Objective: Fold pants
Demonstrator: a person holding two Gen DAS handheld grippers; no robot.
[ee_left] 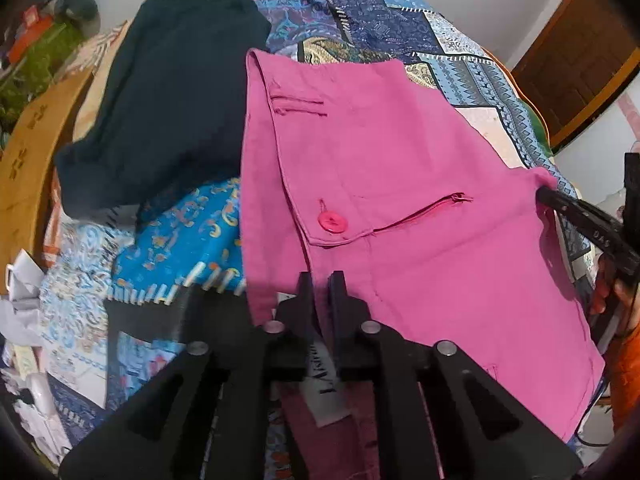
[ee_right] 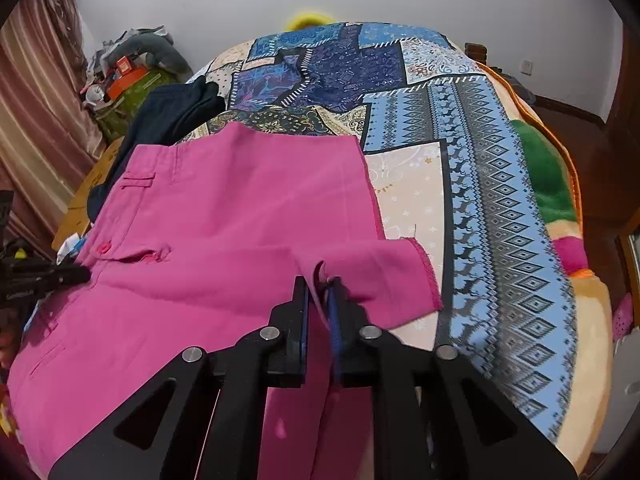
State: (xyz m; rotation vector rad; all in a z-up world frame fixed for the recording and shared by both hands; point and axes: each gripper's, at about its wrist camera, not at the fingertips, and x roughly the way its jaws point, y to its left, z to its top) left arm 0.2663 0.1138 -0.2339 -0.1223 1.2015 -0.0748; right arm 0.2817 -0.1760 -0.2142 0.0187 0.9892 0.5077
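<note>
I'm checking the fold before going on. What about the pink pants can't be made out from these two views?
- Legs of the pink pants: cut off at the bottom of both views, behind the left gripper and right gripper.
- White label: left wrist view, partly hidden by gripper, text blurred.
- Dark garment: type unclear.

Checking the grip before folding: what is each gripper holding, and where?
Both hold the pink pants: left gripper at the waistband edge, right gripper at a fabric edge.
</note>
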